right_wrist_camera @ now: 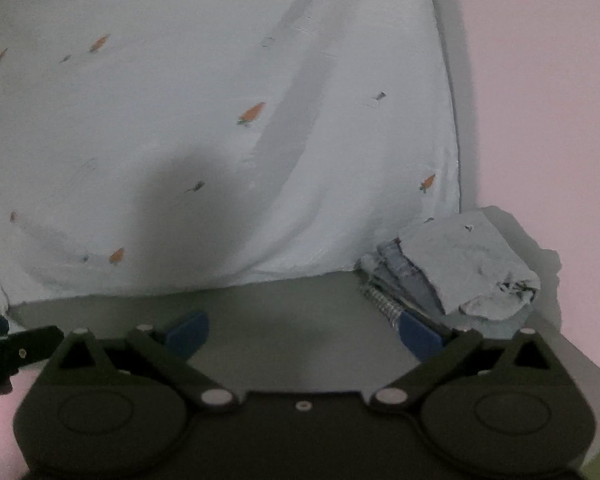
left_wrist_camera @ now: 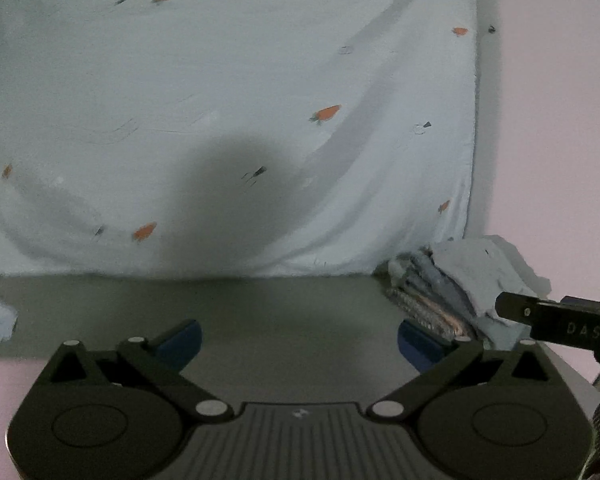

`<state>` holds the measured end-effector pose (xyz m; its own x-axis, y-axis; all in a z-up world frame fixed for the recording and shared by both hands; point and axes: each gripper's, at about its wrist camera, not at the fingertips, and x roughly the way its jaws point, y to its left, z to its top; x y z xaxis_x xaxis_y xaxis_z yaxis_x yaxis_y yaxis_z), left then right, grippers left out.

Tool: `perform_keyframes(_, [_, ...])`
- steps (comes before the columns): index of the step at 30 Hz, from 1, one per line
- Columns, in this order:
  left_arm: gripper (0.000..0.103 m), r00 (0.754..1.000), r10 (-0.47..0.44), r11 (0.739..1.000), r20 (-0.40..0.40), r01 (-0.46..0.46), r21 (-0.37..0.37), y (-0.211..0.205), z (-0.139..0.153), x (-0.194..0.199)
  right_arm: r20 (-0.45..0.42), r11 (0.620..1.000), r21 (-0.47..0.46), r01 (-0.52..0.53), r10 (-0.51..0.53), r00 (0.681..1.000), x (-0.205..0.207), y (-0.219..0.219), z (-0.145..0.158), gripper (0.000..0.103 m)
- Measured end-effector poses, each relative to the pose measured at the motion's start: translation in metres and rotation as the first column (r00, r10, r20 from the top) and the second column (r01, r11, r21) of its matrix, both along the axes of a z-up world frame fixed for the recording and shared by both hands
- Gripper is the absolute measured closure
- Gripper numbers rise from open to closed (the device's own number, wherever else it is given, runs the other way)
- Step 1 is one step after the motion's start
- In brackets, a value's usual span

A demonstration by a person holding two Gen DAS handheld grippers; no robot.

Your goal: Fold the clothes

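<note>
A stack of folded clothes (right_wrist_camera: 452, 276) sits at the right end of the grey desk (right_wrist_camera: 284, 312), right up against the pale sheet printed with small carrots (right_wrist_camera: 204, 92) that hangs behind the desk as a backdrop. The top piece of the stack is a light blue-grey garment folded into a rough square, its near corner rumpled and drooping. Under it I can see denim-blue layers, and at the bottom a patterned edge showing at the left side; the picture is too blurred to tell the pattern. There are no bins or baskets here; the clothes rest straight on the desk.

My right gripper (right_wrist_camera: 304, 334) is spread wide with nothing between its blue fingertips (right_wrist_camera: 188, 334). The stack lies just ahead and to the right of it, close beyond the right fingertip, but I cannot tell if they touch.

My left gripper (left_wrist_camera: 300, 340) is also spread wide and empty, held over the bare desk. From there the stack (left_wrist_camera: 460, 284) is off to the right, beyond its right fingertip, with part of the right gripper's black body (left_wrist_camera: 556, 320) reaching in just in front of the clothes.
</note>
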<state>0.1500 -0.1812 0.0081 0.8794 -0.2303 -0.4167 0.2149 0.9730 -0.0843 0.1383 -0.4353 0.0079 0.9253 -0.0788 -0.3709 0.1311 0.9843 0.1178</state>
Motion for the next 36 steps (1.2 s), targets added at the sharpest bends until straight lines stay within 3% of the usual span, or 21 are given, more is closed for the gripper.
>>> perform_keyframes(8, [0.0, 0.994, 0.059, 0.996, -0.09, -0.053, 0.07, 0.05, -0.008, -0.086, -0.052, 0.998, 0.008, -0.067, 0.068, 0.996, -0.087, 0.076, -0.002, 0.0])
perform_keyframes(12, [0.0, 0.995, 0.046, 0.994, -0.083, -0.037, 0.102, 0.065, -0.006, -0.12, -0.071, 0.996, -0.013, -0.086, 0.085, 0.994, -0.123, 0.108, 0.0, 0.0])
perform_keyframes(16, [0.0, 0.995, 0.037, 0.996, -0.091, -0.03, 0.081, 0.078, -0.004, -0.134, -0.08, 0.997, -0.005, -0.077, 0.076, 0.994, -0.148, 0.126, -0.001, 0.0])
perform_keyframes(21, [0.0, 0.995, 0.051, 0.995, -0.088, -0.042, 0.094, 0.086, -0.001, -0.151, -0.123, 0.997, 0.033, -0.064, 0.067, 0.99, -0.166, 0.135, -0.006, 0.0])
perform_keyframes(26, [0.0, 0.992, 0.051, 0.997, -0.119, -0.045, 0.058, 0.097, -0.007, -0.165, -0.141, 0.996, -0.029, -0.086, 0.081, 0.987, -0.181, 0.147, -0.015, 0.0])
perform_keyframes(36, [0.0, 0.989, 0.098, 0.993, -0.112, -0.09, 0.07, 0.103, -0.005, -0.18, -0.148, 0.99, -0.034, -0.137, 0.131, 0.98, -0.187, 0.155, -0.017, 0.0])
